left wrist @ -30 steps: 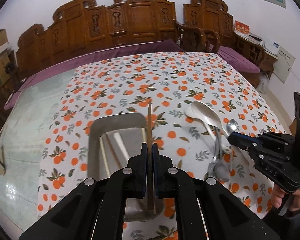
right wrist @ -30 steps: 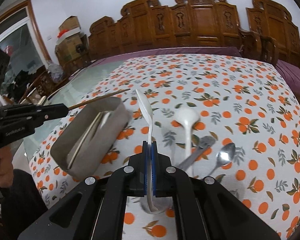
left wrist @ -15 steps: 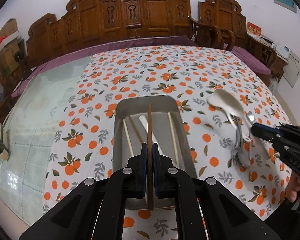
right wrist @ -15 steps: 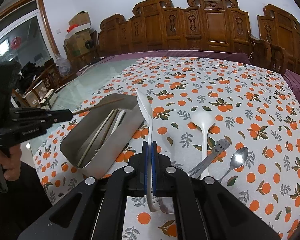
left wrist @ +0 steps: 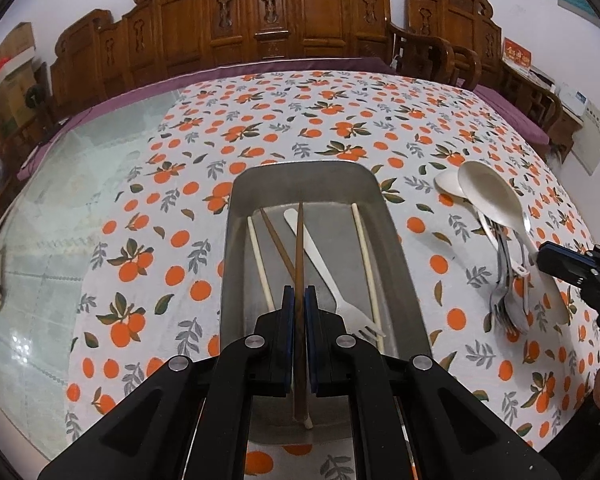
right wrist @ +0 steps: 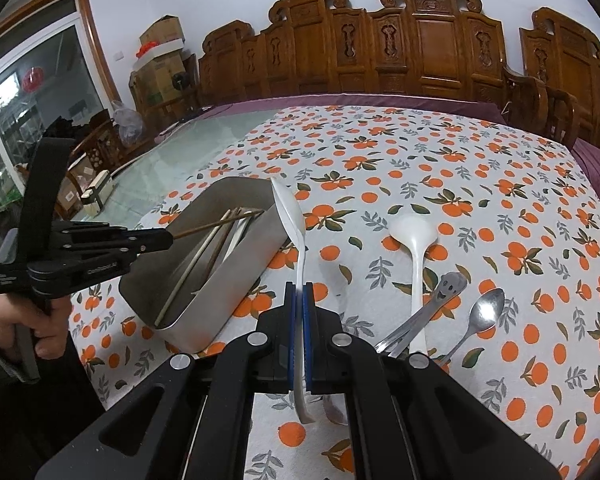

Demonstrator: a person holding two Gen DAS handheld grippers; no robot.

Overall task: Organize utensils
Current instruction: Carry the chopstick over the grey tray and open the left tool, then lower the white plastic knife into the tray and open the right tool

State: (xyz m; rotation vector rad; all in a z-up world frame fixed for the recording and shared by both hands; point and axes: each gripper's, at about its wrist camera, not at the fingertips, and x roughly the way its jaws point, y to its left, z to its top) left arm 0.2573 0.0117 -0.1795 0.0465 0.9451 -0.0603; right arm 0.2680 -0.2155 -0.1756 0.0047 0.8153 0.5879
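My left gripper (left wrist: 299,300) is shut on a brown chopstick (left wrist: 299,248) and holds it lengthwise over the metal tray (left wrist: 400,248). In the tray lie another brown chopstick (left wrist: 276,240), two white chopsticks (left wrist: 260,260) and a white fork (left wrist: 324,268). My right gripper (right wrist: 299,296) is shut on a white spoon (right wrist: 290,216), held above the cloth to the right of the tray (right wrist: 236,276). On the cloth lie a white ladle spoon (right wrist: 414,236), a metal spoon (right wrist: 486,308) and a smiley-handled metal utensil (right wrist: 446,288).
The table carries an orange-print cloth (left wrist: 340,128) with bare glass (left wrist: 80,160) on its left side. Carved wooden chairs (left wrist: 280,12) line the far side. The left gripper also shows in the right wrist view (right wrist: 152,240), at the tray's left end.
My left gripper has carried the brown chopstick over the tray and lowered it toward the tray's inside. My right gripper has stayed shut on the white spoon, beside the tray.
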